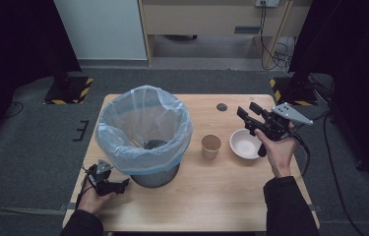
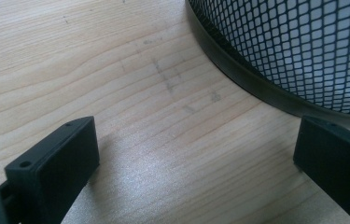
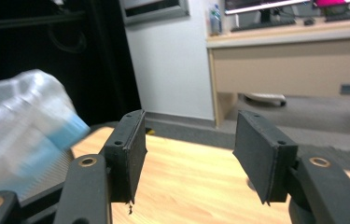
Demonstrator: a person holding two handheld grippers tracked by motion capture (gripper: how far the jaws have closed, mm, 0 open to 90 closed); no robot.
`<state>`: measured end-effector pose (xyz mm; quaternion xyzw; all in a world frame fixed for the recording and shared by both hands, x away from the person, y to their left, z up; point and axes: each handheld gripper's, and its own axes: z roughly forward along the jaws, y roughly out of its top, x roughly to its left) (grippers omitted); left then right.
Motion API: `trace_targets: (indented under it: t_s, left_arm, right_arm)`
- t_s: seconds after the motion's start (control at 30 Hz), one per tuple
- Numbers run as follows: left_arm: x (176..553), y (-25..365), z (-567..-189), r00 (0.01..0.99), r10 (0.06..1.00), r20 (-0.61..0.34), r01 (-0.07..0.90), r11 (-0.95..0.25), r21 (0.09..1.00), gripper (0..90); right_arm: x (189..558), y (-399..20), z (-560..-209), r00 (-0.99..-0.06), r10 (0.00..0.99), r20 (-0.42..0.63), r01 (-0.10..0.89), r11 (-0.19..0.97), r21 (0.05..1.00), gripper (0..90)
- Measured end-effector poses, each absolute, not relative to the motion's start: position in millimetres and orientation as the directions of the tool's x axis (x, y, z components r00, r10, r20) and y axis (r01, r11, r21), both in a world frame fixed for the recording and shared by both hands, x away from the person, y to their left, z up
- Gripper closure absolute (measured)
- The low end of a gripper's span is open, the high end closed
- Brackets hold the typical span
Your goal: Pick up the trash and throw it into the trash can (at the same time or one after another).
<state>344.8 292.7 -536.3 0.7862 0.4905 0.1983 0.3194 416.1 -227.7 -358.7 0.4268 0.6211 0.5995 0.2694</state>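
We hold our right hand-held gripper [image 1: 247, 114] wide and empty above the white bowl [image 1: 245, 144]; our left hand-held gripper [image 1: 123, 184] rests wide by the bin [image 1: 142, 132].

From my station I count one wooden table [image 1: 221, 196]. On it stands one mesh waste bin [image 1: 155, 174], lined with one pale blue plastic bag [image 1: 142, 123]. Beside it I count one brown paper cup [image 1: 211, 146] and one white bowl [image 1: 244, 144]. I see one small dark round disc [image 1: 222, 106] near the far edge. I have two grippers in hand: one left gripper [image 1: 123, 184] and one right gripper [image 1: 247, 114].
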Motion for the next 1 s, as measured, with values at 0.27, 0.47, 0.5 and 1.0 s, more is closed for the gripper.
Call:
trace_targets:
  t_s: [0.27,0.47,0.5,1.0]
  left_arm:
    - [345,293,-536,0.440,0.898,-0.001,0.645,-0.315,0.696,0.0]
    - [345,293,-536,0.440,0.898,-0.001,0.645,-0.315,0.697,0.0]
    - [345,293,-536,0.440,0.898,-0.001,0.645,-0.315,0.697,0.0]
    - [345,293,-536,0.440,0.898,-0.001,0.645,-0.315,0.697,0.0]
  right_arm:
    - [421,-253,-395,-0.408,0.895,0.179,0.267,-0.071,0.961,39.2]
    - [428,-269,-415,-0.365,0.913,0.182,0.306,-0.067,0.950,33.3]
    - [428,-269,-415,-0.365,0.913,0.182,0.306,-0.067,0.950,33.3]
    - [442,-305,-481,-0.243,0.962,0.128,0.500,0.011,0.866,38.6]
